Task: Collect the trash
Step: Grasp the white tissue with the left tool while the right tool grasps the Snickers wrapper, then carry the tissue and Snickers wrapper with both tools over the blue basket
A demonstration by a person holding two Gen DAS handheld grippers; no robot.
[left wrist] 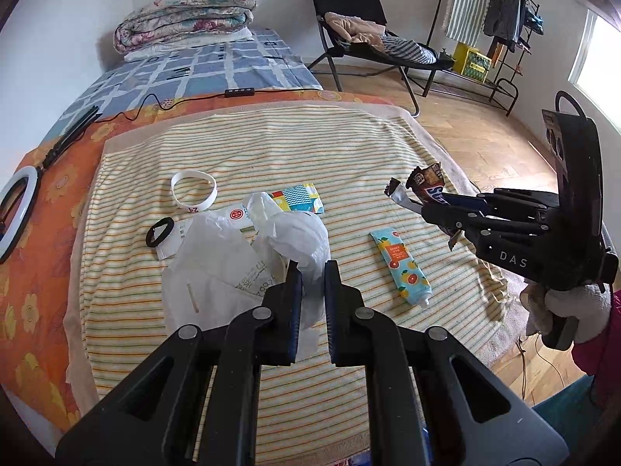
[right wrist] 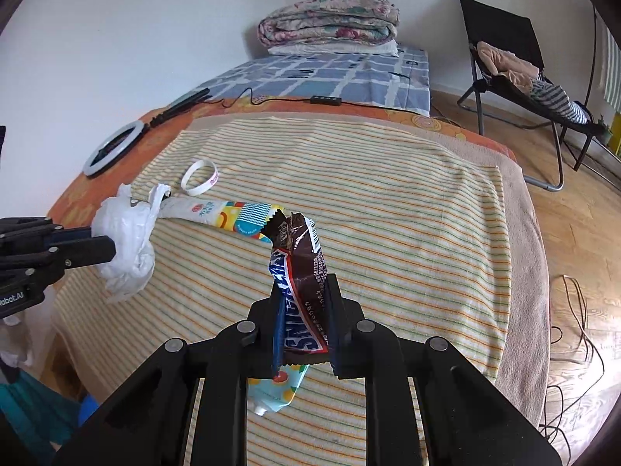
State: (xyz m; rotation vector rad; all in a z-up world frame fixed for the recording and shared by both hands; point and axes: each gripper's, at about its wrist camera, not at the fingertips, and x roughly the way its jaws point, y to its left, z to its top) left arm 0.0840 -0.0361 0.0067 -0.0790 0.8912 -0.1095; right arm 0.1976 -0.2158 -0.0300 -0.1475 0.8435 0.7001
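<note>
While the left gripper (left wrist: 312,268) pinches a crumpled white plastic bag (left wrist: 289,233) between its closed fingers (left wrist: 293,287), the right gripper (right wrist: 304,291) has its fingers (right wrist: 333,299) clamped on a brown Snickers wrapper (right wrist: 299,272), which stands up out of them. Both pieces of trash hang above the striped towel (left wrist: 271,143) spread over the bed (left wrist: 58,178).

On the towel, below the bag, lies a flat white paper package (left wrist: 209,256) with printed characters, and a colourful patterned sachet (left wrist: 300,200) lies just beyond the bag. A white wristband (left wrist: 193,190) rests farther off to the left, near a black hair tie (left wrist: 160,233) that sits on the package's left edge. A pale blue tube with orange fruit print (left wrist: 401,268) lies on the towel to the right, between the two grippers.

At the bed's far left edge a ring light (right wrist: 114,151) lies on the orange sheet (left wrist: 50,194), and a folded floral quilt (left wrist: 186,15) is stacked at the far end. A black folding chair (left wrist: 349,19) with clothes stands on the wooden floor to the far right.
</note>
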